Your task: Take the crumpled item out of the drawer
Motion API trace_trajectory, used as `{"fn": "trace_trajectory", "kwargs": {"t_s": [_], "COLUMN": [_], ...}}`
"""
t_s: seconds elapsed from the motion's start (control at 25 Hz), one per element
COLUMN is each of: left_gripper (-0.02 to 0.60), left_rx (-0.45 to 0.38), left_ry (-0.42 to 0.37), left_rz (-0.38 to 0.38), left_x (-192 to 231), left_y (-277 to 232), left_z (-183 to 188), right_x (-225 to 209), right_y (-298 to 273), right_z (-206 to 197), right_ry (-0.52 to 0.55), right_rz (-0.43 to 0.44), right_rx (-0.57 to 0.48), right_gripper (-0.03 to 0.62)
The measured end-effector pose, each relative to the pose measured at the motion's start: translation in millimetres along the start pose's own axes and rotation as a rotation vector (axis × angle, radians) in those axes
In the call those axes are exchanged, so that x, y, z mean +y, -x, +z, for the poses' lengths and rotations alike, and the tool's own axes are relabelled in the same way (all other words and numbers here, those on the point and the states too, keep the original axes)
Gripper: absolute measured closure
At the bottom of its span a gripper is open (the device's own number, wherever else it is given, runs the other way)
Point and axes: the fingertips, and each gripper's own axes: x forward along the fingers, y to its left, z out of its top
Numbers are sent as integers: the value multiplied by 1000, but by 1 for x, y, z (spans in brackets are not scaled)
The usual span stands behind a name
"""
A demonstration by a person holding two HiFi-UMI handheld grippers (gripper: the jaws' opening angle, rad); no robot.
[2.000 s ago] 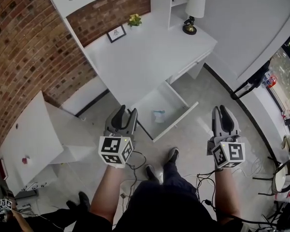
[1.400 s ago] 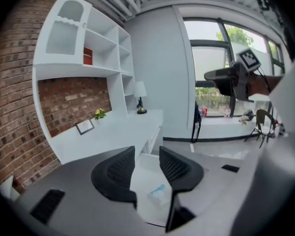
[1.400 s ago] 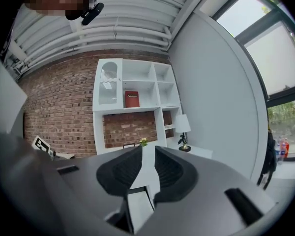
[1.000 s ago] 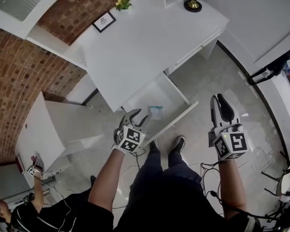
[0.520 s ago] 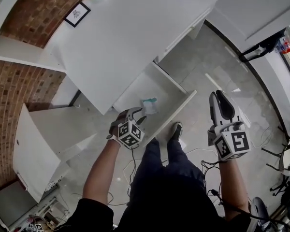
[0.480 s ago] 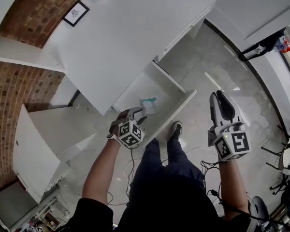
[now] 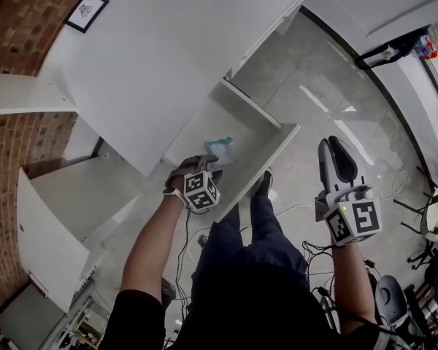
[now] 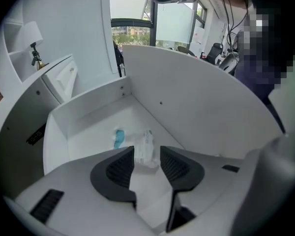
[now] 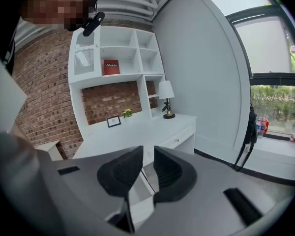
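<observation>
The crumpled item [image 7: 220,149], a clear wad with a teal part [image 8: 119,137], lies on the floor of the open white drawer [image 7: 259,162], near its front panel. My left gripper [image 7: 204,163] reaches down into the drawer just short of it. In the left gripper view the wad [image 8: 146,149] shows in the gap beyond the left gripper's [image 8: 147,156] tips; the jaws are opening and the pads do not press on it. My right gripper [image 7: 335,146] hangs over the floor to the drawer's right. In its own view the right gripper [image 9: 145,156] shows a narrow gap with nothing in it.
The white desk [image 7: 168,57] carries a picture frame [image 7: 86,9] and a lamp [image 9: 165,100]. A low white cabinet [image 7: 51,224] stands to the left. Cables [image 7: 306,250] trail on the floor by the person's shoe [image 7: 263,184], under the drawer front.
My left gripper has dropped from above the floor into the drawer, up to the crumpled item, and its jaws have spread. The head view has tipped down. The right gripper has hardly moved.
</observation>
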Motion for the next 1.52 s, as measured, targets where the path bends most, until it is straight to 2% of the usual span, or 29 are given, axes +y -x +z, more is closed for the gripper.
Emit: {"fn": "trace_trajectory", "kwargs": {"t_s": [0.2, 0.4, 0.56, 0.76, 0.88, 1.32, 1.52], "left_gripper": [431, 439, 496, 543, 548, 548, 549], "left_rx": [67, 122, 129, 118, 104, 19, -33], "left_ry": [-58, -71, -72, -34, -26, 123, 192], "left_rz": [-40, -49, -24, 14, 30, 123, 181], "left_x": [-7, -4, 0, 5, 6, 9, 12], "left_y": [-29, -48, -51, -48, -40, 11, 53], "left_z": [-12, -23, -18, -13, -8, 15, 26], "right_x": [-4, 3, 4, 3, 4, 19, 27], "right_y": [-7, -15, -14, -10, -6, 13, 27], "right_z": [-25, -33, -40, -43, -39, -13, 0], "right_ry": [-1, 4, 3, -1, -4, -4, 10], "right_rz": [0, 25, 36, 36, 39, 60, 66], "right_rx": [64, 90, 107, 119, 100, 54, 39], "right_gripper": [531, 537, 543, 553, 556, 560, 563]}}
